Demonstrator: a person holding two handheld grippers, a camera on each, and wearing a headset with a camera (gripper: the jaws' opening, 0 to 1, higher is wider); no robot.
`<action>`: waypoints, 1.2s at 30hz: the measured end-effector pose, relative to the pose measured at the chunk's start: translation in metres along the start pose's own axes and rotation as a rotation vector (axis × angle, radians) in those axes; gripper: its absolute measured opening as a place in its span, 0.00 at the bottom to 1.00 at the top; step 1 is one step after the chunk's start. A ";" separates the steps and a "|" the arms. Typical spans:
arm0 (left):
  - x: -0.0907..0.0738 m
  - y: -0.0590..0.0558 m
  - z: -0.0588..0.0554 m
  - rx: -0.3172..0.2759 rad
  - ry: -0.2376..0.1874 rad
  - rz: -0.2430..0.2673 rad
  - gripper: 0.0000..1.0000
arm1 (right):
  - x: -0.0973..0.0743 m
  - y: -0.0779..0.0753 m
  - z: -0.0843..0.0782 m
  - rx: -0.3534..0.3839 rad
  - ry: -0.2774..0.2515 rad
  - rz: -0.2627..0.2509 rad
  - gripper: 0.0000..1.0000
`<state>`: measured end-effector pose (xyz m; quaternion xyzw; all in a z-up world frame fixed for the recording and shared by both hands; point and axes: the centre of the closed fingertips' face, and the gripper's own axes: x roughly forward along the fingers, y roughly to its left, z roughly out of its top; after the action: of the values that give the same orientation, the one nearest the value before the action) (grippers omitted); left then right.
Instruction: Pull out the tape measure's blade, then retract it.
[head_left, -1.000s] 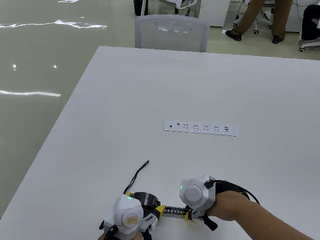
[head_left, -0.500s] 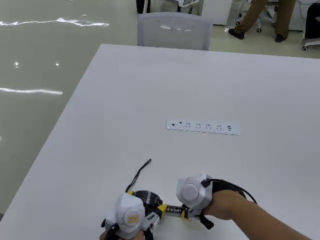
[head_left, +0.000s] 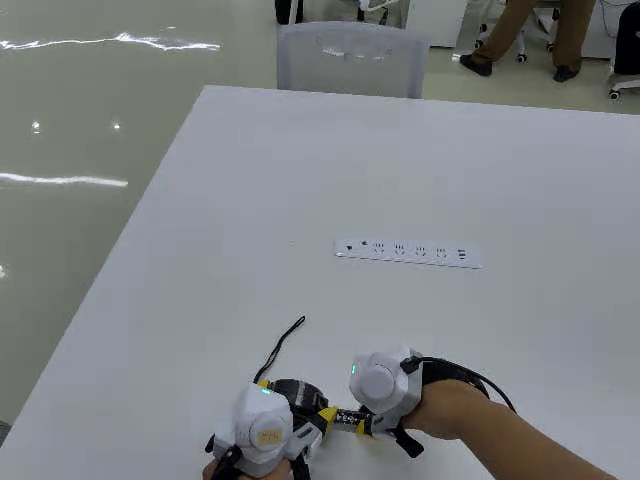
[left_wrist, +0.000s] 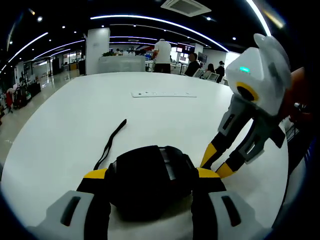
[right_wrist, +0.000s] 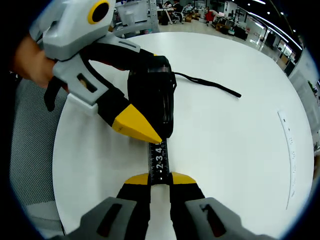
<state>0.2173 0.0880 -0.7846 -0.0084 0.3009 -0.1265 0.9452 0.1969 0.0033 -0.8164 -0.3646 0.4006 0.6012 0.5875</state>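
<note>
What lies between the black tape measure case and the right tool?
A short stretch of blade, numbered 2, 3, 4, runs from the case to the right tool, which pinches it. The right gripper view shows this.

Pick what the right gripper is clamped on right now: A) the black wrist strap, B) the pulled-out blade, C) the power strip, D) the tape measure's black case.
B: in the right gripper view the right gripper is shut on the numbered blade, just out from the case, which the left gripper holds.
</note>
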 end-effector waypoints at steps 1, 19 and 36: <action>0.001 0.001 -0.001 0.000 0.000 0.000 0.62 | 0.000 0.000 0.000 0.000 -0.002 0.000 0.13; 0.002 -0.001 0.000 0.000 0.000 -0.008 0.62 | 0.004 0.002 0.020 0.015 -0.071 0.010 0.13; 0.001 0.001 -0.001 -0.001 -0.003 -0.009 0.62 | 0.003 0.005 0.034 -0.008 -0.103 0.016 0.14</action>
<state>0.2179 0.0887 -0.7859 -0.0106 0.2994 -0.1306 0.9451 0.1924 0.0351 -0.8049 -0.3324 0.3705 0.6253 0.6011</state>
